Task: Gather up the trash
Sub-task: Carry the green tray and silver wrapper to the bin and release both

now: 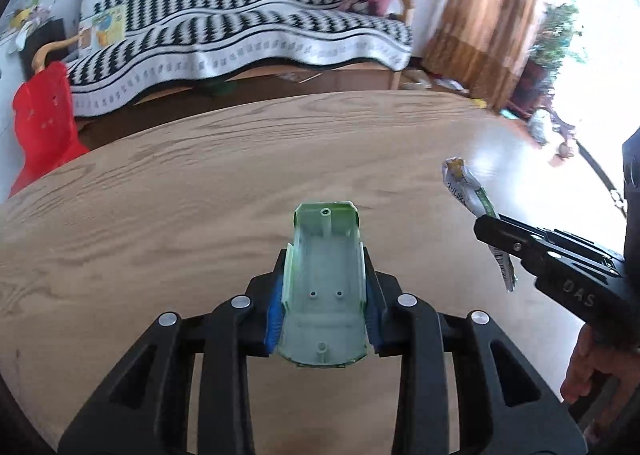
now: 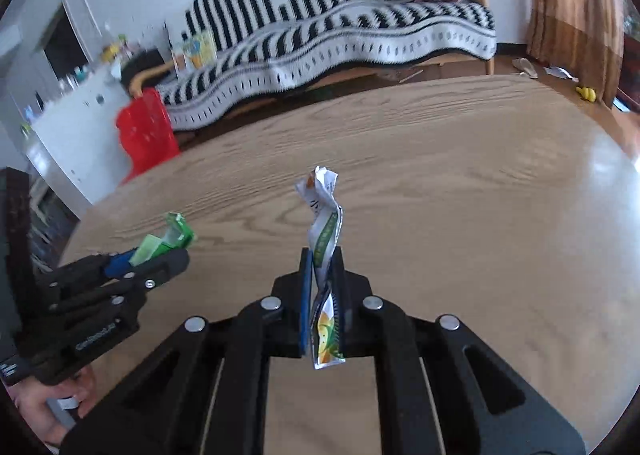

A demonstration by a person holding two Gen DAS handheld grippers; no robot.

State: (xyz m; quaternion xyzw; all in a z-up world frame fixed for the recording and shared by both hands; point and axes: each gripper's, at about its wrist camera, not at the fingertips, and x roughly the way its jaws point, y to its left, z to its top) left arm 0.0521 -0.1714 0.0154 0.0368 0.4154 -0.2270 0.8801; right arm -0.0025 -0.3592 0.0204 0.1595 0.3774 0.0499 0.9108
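My left gripper (image 1: 325, 255) is shut on a pale green plastic shell piece (image 1: 325, 279), held above the wooden table (image 1: 160, 215). The same piece shows at the left of the right wrist view (image 2: 168, 241), in the left gripper (image 2: 176, 255). My right gripper (image 2: 322, 255) is shut on a twisted white and green wrapper (image 2: 326, 227), which sticks up past the fingertips. In the left wrist view the right gripper (image 1: 490, 229) holds this wrapper (image 1: 468, 191) at the right, above the table.
A sofa with a black and white striped cover (image 1: 248, 35) stands beyond the table. A red plastic chair (image 1: 42, 123) is at the table's far left. A brown curtain (image 1: 492, 7) hangs at the right. Small items lie on the floor (image 2: 560, 73).
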